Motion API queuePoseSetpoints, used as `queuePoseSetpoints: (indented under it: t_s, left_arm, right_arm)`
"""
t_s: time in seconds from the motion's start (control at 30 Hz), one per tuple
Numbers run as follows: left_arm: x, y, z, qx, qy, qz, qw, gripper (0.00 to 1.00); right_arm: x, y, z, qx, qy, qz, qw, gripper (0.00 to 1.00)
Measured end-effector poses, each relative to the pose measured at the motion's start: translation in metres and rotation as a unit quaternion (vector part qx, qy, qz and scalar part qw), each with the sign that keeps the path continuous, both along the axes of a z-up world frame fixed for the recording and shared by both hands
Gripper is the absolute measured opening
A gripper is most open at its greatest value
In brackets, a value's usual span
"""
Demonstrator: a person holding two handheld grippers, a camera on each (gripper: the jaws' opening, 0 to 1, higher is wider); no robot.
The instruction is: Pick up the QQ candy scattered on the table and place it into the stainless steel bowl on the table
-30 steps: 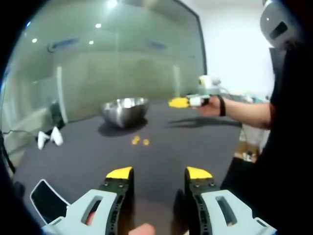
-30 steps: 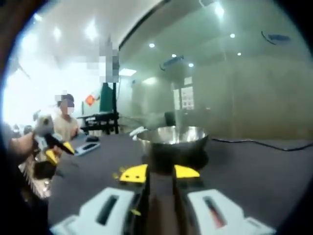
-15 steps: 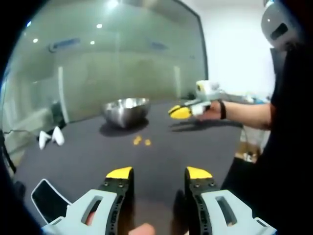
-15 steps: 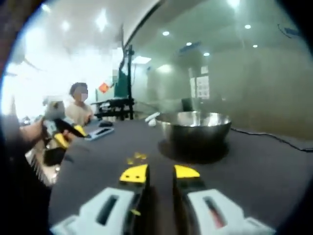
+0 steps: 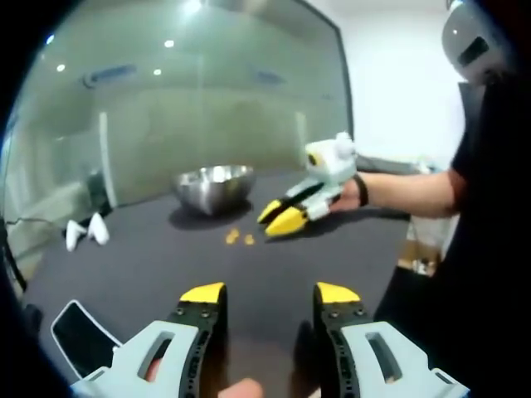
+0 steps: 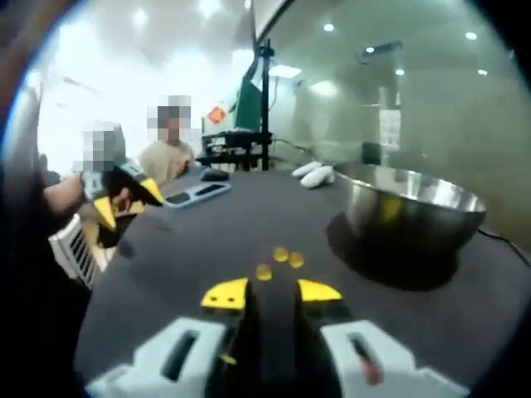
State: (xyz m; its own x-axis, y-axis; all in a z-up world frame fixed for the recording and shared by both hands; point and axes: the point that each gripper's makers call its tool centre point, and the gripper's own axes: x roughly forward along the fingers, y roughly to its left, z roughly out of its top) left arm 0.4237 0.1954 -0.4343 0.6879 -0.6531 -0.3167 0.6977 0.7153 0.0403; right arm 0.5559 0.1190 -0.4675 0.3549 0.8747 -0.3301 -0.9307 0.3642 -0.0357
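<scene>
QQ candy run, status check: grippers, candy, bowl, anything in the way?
Left gripper open, empty. Right gripper open, empty, low above the candies. Three on the table; stainless steel bowl just beyond. Path clear.

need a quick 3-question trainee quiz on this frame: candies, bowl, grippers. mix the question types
1. True or false: the QQ candies already lie inside the stainless steel bowl.
2. Multiple choice: in the right gripper view, how many candies lie on the table? A) one B) three C) six
3. Short answer: which gripper is nearer the candies, and how do its jaws stand?

Key:
1. False. They lie on the dark table beside the bowl, apart from it.
2. B.
3. The right gripper; in the left gripper view it points down toward the candies. Its jaws stand slightly apart with nothing between them. The left gripper is farther back, jaws wide apart.
</scene>
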Motion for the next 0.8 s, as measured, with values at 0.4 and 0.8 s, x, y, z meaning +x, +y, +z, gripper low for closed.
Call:
queuePoseSetpoints:
  t_s: [0.4, 0.8]
  left_arm:
    - [-0.002, 0.007, -0.002, -0.003, 0.002, 0.01, 0.9999, 0.43]
    - [-0.002, 0.007, -0.003, -0.003, 0.003, 0.009, 0.9999, 0.43]
  right_arm:
    - [-0.001, 0.029, -0.012, -0.017, 0.017, 0.04, 0.9989, 0.19]
    - [0.002, 0.03, -0.013, -0.022, 0.014, 0.025, 0.9994, 0.09]
